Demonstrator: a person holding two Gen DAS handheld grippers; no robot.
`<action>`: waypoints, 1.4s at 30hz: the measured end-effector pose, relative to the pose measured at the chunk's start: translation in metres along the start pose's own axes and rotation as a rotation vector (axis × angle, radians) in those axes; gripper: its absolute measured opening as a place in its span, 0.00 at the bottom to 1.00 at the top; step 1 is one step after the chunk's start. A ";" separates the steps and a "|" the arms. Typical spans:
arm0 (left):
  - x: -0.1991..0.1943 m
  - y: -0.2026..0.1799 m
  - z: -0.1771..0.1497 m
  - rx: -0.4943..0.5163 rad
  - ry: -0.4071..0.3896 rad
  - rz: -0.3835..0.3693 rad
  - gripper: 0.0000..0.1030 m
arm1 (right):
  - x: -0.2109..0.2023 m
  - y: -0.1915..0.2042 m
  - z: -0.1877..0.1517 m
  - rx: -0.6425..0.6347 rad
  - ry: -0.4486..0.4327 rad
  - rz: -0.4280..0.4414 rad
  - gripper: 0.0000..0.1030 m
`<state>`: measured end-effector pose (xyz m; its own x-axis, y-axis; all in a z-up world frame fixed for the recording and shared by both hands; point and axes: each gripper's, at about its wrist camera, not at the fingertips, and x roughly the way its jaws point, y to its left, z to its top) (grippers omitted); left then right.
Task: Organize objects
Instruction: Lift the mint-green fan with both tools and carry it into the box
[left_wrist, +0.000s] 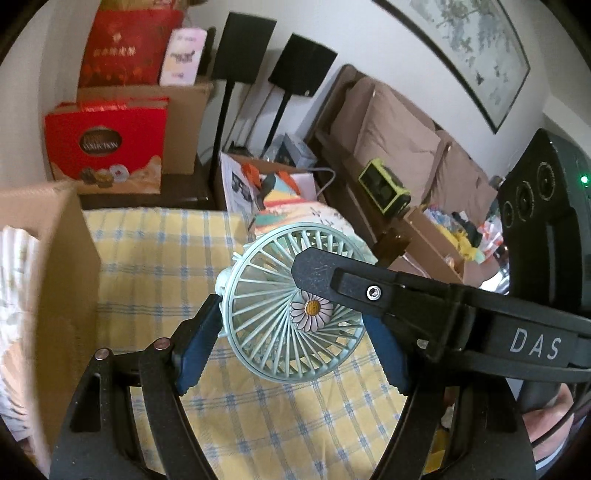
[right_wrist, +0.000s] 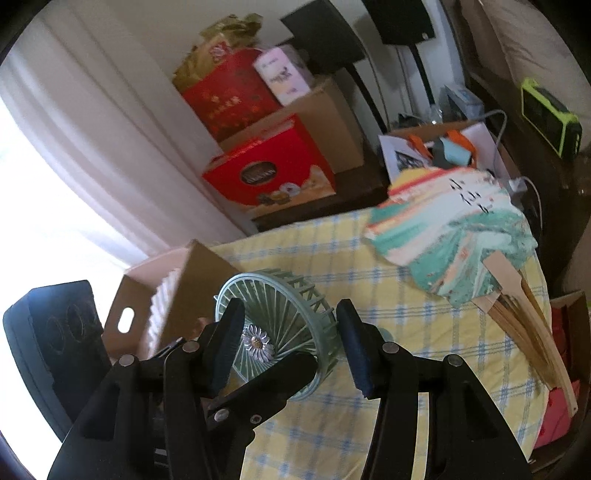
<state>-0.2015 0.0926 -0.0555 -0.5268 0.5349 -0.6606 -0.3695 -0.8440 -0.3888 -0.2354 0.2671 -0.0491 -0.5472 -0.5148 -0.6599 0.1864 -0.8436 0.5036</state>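
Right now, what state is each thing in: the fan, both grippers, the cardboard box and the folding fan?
Mint fan: off the checked cloth, tilted, held from both sides.
Left gripper: fingers clamped across the fan's rim.
Right gripper: fingers shut on the fan's cage.
Cardboard box: open-topped, white pleated paper inside.
Folding fan: spread open, lying flat on the cloth.
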 end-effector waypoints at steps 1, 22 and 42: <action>-0.006 0.001 0.002 -0.003 -0.002 0.003 0.71 | -0.003 0.007 0.000 -0.008 -0.001 0.005 0.51; -0.160 0.096 -0.007 -0.076 -0.117 0.124 0.71 | 0.018 0.175 -0.022 -0.160 0.065 0.155 0.51; -0.168 0.188 -0.063 -0.100 0.068 0.158 0.73 | 0.120 0.225 -0.079 -0.143 0.286 0.148 0.51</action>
<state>-0.1342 -0.1584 -0.0575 -0.5177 0.3949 -0.7590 -0.2072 -0.9186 -0.3365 -0.1946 0.0036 -0.0595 -0.2588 -0.6379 -0.7254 0.3703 -0.7591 0.5354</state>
